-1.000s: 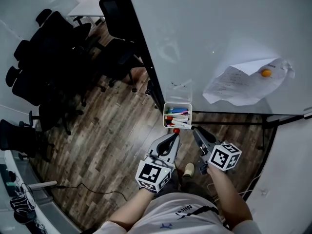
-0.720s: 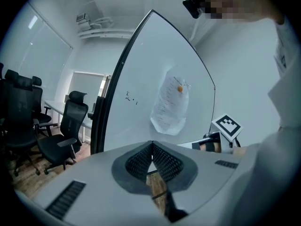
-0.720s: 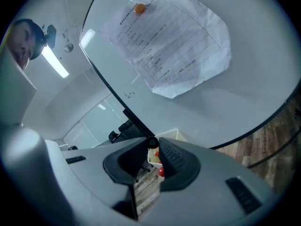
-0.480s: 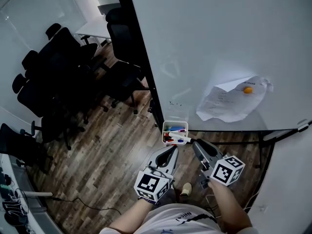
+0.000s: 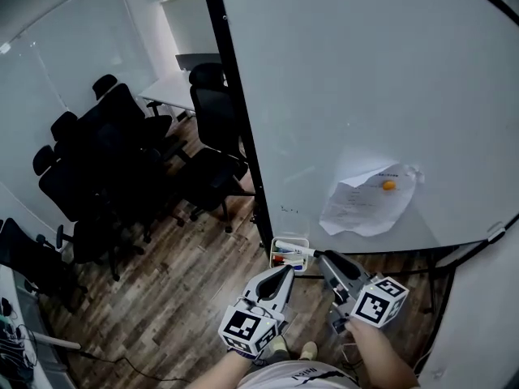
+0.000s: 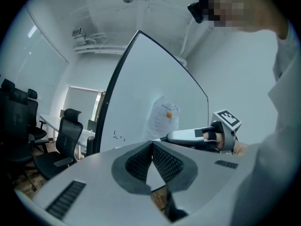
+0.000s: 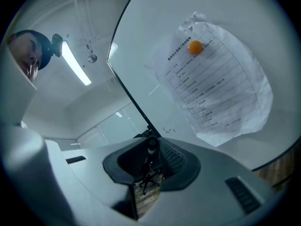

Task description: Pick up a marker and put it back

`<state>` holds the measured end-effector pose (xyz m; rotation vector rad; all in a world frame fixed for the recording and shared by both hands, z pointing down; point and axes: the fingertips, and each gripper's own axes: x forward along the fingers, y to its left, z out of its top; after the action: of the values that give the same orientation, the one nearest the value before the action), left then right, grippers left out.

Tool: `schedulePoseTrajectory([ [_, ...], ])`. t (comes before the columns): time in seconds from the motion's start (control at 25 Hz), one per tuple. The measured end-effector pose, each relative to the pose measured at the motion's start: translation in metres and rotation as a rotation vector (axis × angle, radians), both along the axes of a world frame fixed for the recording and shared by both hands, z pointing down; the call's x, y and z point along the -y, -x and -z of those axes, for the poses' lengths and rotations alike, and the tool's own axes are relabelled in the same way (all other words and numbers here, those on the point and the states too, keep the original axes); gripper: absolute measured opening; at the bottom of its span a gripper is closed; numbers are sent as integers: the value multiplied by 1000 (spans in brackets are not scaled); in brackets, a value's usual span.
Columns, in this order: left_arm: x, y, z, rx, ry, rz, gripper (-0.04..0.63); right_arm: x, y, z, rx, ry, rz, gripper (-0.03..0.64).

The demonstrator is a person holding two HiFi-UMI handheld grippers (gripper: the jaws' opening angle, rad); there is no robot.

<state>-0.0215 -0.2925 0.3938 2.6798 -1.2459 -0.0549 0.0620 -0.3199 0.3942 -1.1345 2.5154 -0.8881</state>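
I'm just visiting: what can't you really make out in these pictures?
Print on the paper sheet: too small in the head view, unreadable in the right gripper view.
Marker in the right tool: seen end-on in the right gripper view, so its colour is unclear.
Other markers in the box: too small to count in the head view.

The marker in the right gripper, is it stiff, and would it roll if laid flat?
Probably stiff: the marker sticks straight out of the right gripper without sagging. Its round end suggests it would roll. It looks slim, so likely light.
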Motion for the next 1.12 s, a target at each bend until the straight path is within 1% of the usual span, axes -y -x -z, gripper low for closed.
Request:
schedulePoseTrajectory([
  [0.36, -6, -6, 36, -3, -90, 7, 11, -7, -3, 37, 14, -78, 16, 86],
  [0.44, -8, -8, 41, 6, -103, 2, 11, -11, -3, 44, 21, -92, 18, 86],
  [0.52, -10, -10, 43, 18, -104, -4, 11, -13, -3, 47, 22, -98, 20, 86],
  [0.72, -11, -12, 47, -21, -91, -8, 11, -14, -3, 45, 16, -94, 26, 86],
  [1.12, -9, -10, 40, -31, -71, 20, 11, -14, -5, 34, 11, -69, 24, 86],
])
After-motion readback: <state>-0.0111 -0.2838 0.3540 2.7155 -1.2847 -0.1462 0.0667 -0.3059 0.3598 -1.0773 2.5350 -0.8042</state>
